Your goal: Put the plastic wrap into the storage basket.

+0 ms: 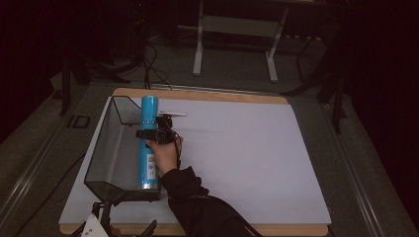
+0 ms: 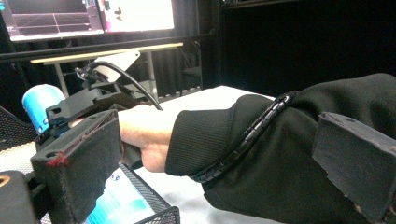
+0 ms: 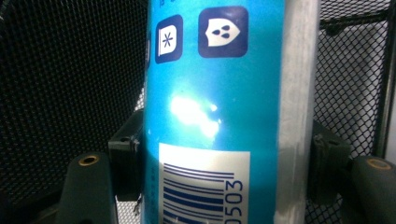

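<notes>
The right gripper is clamped across the blue tube (long axis along the mesh basket), left jaws apart.

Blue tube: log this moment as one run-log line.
right gripper: shut on blue tube | tube: lying along mesh basket right rim | left gripper: open, holding nothing | surface: white table

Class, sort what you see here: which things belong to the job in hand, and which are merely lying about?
Job in hand: blue tube; mesh basket; right gripper, shut on the tube.

Lying about: left gripper, open at the table's near edge; white stand; floor cables.
</notes>
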{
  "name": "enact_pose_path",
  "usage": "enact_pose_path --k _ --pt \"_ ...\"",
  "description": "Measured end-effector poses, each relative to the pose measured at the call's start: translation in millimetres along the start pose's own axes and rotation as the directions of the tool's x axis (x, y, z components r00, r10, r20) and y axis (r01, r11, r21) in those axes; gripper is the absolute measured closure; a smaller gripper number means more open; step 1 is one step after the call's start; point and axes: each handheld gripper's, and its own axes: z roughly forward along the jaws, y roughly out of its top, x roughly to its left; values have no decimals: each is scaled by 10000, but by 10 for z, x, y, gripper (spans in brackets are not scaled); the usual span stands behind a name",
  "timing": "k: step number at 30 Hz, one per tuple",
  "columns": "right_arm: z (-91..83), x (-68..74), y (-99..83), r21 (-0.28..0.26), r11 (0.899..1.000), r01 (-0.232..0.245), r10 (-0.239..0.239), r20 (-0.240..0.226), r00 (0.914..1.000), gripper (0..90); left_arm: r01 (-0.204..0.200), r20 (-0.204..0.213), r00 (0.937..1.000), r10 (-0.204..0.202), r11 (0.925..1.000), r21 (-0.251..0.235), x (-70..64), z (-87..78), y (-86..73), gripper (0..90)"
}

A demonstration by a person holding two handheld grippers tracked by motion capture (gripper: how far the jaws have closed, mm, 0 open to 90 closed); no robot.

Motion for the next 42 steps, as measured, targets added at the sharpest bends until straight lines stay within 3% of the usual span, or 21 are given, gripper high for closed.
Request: enact_pose_path --k 7,9,13,17,21,24,25,28,33,37,39,42 --pt "0 22 21 69 9983 572 -573 203 9982 285 -16 43 10000 16 10000 -2 -5 3 -1 21" --pt "-15 66 20 -92 9929 1184 -1176 673 9908 265 -15 39 10000 15 10000 -3 -4 4 -1 21" --pt "-63 95 44 -164 9841 1770 -1750 838 9810 231 -17 42 10000 17 10000 -2 -4 7 -2 21" --pt "-167 127 93 -416 9667 2523 -2461 1174 9621 177 -26 29 10000 26 10000 -5 -5 5 -1 21" --pt "-297 119 152 -402 9441 3271 -3208 1149 9402 161 -42 7 10000 42 10000 5 -6 8 -2 21" --pt "-417 100 199 -415 9352 3517 -3472 886 9336 138 -47 -12 10000 47 10000 11 -6 9 -1 21" --pt "-463 106 207 -399 9308 3635 -3587 937 9288 132 -62 -29 10000 62 10000 12 -7 9 0 21" --pt "-633 127 212 -525 9017 4291 -4223 1059 9003 131 -73 -29 10000 73 10000 -8 -12 10 0 21" --pt "-879 146 196 -630 8630 5012 -4917 1229 8621 132 -47 -11 10000 47 10000 16 -16 17 -1 21" --pt "-1083 128 165 -803 8450 5286 -5200 1066 8475 132 -55 -38 10000 55 10000 24 -21 17 -1 20" --pt "-1174 106 134 -784 8278 5556 -5457 1181 8296 134 -33 -28 10000 33 10000 34 -20 20 -2 21" --pt "-1325 38 58 -856 8078 5832 -5735 1147 8111 134 -41 -14 10000 41 10000 68 -21 23 -3 21"
